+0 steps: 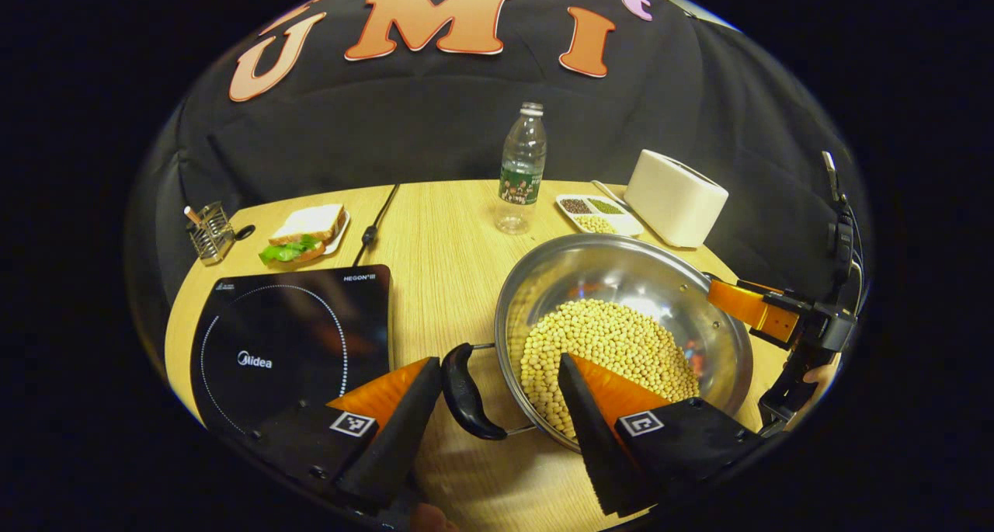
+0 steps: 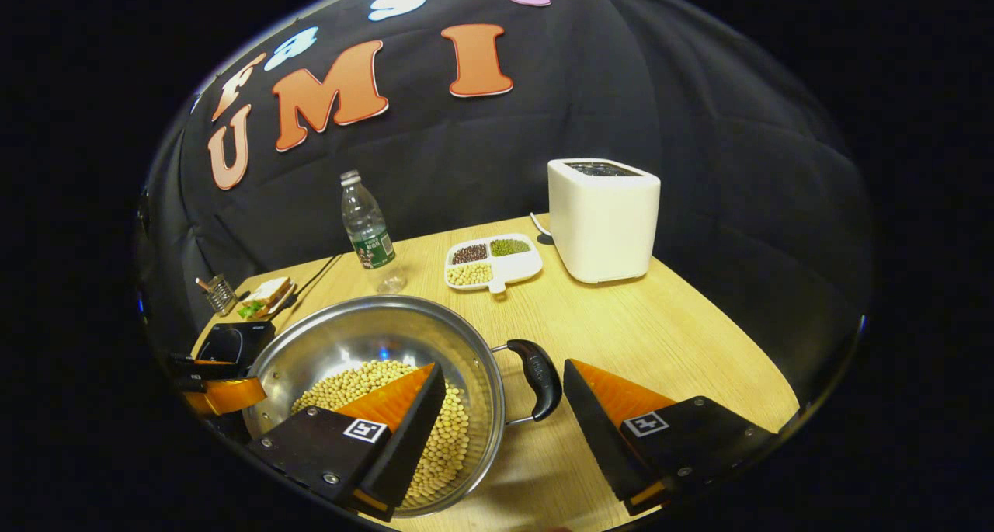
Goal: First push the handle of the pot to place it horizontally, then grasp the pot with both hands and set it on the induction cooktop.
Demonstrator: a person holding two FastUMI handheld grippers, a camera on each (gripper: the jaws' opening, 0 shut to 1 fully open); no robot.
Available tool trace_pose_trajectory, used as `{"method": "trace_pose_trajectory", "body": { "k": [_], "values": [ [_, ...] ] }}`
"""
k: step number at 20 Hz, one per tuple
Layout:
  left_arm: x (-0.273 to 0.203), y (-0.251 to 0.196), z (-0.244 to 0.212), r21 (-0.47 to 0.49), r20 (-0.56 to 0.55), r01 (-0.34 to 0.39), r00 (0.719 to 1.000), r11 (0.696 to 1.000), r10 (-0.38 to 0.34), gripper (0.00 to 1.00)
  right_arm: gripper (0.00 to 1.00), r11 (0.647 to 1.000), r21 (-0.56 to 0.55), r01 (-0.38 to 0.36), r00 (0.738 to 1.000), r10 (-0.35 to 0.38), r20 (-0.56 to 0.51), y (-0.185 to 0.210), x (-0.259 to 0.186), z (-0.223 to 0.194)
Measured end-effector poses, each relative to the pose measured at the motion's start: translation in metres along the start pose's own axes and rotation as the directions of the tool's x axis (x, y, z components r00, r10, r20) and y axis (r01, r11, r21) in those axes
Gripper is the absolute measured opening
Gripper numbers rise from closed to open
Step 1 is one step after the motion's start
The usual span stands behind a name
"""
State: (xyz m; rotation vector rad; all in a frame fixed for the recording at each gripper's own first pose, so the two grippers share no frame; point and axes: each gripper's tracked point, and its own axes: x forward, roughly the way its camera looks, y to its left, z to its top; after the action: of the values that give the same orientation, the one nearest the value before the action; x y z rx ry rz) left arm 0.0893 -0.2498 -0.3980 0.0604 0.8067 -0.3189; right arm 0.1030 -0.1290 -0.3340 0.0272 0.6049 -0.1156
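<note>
In the left gripper view we see the left gripper (image 1: 497,408) spread wide, its fingers straddling the black curved handle (image 1: 466,392) of the round steel pot of soybeans (image 1: 621,330); the right gripper (image 2: 503,408) is equally wide around the opposite handle (image 2: 540,377). At ten o'clock lies the black glass induction cooktop (image 1: 291,338). At twelve o'clock, farther off, stands a clear plastic bottle (image 1: 520,171).

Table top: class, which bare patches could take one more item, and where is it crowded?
Bare wood lies between the induction cooktop and the pot, running back to the bottle. More lies right of the pot, in front of the toaster. Crowded: the far left corner, with sandwich plate and wire holder.
</note>
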Motion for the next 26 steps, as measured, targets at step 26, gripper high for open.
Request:
{"method": "trace_pose_trajectory", "body": {
  "k": [26],
  "values": [
    [-0.035, 0.032, 0.007, -0.002, -0.069, -0.07, 0.995, 0.998, 0.07, 0.62, 0.63, 0.992, 0.118, -0.038, 0.995, 0.049, -0.092, 0.038, -0.03, 0.005]
  ]
}}
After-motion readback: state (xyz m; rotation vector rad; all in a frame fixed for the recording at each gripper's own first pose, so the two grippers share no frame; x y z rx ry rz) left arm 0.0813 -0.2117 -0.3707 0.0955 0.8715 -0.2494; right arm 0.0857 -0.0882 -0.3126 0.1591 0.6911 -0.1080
